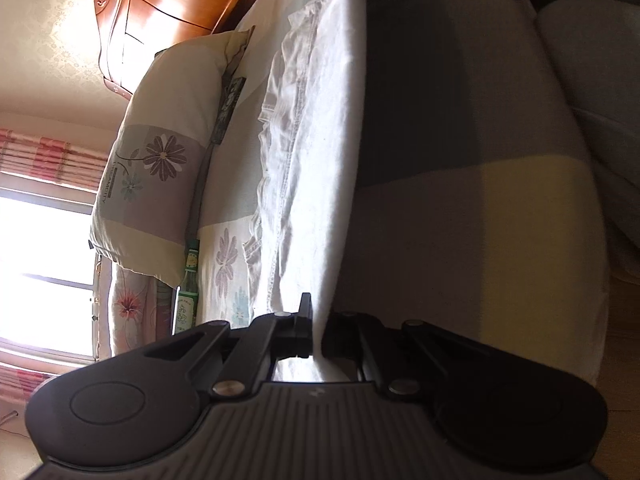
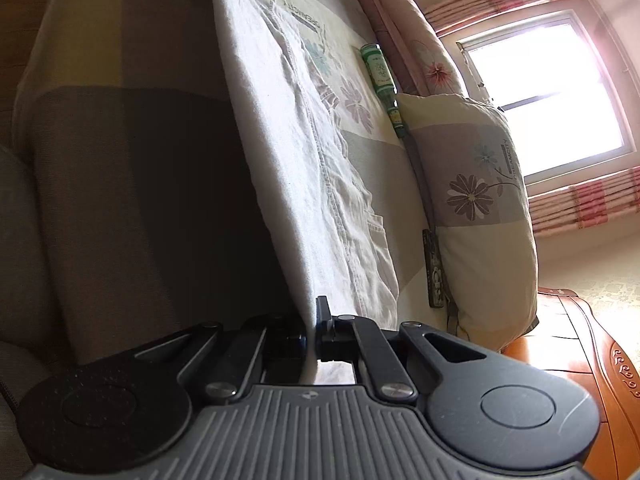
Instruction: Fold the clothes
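Left wrist view: I have the left gripper (image 1: 316, 334) and right gripper (image 2: 312, 332) each clenched on the white garment's (image 1: 320, 160) edge, stretching it taut over the bed (image 1: 500, 200) for folding.

My left claw (image 1: 318, 336) grips the white cloth (image 1: 320, 160); the cloth covers the right pad, and its clamped edge drops out of sight behind the linkage. My right claw (image 2: 312, 332): same finding, with the left pad buried behind the cloth (image 2: 280, 160). The far end of the cloth runs off the top edge in both views. In the right view only a tip of the other claw shows at the top edge. The bottle (image 1: 188, 288) label is too small to read. The window (image 2: 548, 92) is blown out; nothing beyond it can be made out. The headboard (image 1: 172, 4) is cropped by the frame. The dark item (image 2: 436, 272) beside the pillow (image 2: 476, 216) cannot be identified.
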Tool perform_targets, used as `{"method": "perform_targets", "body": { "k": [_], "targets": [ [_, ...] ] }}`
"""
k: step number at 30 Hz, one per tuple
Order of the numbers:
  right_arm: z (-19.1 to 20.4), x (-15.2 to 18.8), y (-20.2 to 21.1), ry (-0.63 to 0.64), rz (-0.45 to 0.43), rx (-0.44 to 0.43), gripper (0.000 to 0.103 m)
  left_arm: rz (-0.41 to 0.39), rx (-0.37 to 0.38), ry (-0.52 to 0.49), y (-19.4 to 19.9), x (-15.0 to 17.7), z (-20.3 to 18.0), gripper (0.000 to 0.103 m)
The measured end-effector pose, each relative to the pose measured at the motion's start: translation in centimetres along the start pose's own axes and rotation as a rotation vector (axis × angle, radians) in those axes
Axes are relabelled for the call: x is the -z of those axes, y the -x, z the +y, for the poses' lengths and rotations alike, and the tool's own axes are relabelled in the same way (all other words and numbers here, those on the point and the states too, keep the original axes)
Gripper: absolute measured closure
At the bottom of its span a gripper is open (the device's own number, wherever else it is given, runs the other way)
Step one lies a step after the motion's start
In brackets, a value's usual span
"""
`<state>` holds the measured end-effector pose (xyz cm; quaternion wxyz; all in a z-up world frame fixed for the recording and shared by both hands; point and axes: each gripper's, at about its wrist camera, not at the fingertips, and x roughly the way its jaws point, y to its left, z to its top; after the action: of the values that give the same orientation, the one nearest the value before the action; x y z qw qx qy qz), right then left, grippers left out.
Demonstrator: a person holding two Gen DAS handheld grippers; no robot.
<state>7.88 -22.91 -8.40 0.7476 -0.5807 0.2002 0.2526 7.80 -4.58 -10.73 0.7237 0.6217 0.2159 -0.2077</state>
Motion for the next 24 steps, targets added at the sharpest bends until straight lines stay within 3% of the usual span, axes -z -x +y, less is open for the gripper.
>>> {"method": "perform_targets", "body": {
  "k": [9,15,19,24],
  "targets": [
    [2.3,0.4,1.6,-0.06,0.036,-0.088,0.096,-0.005,0.046,0.001,2.1,0.6,-2.7,0.103],
    [1.9,2.0,2.0,-0.151,0.107,-0.189,0.082,0.002,0.182,0.042,3.4,1.8,-3.4,0.093],
    [0.0,5.3,4.3,-0.267,0.161,-0.213,0.073,0.024,0.275,0.146,5.2,3.9,-1.1,0.092],
    [-4.1,8.5,5.4,-0.542,0.164,-0.206,0.064,0.006,0.308,0.341,4.5,4.4,0.9,0.091]
  ]
}}
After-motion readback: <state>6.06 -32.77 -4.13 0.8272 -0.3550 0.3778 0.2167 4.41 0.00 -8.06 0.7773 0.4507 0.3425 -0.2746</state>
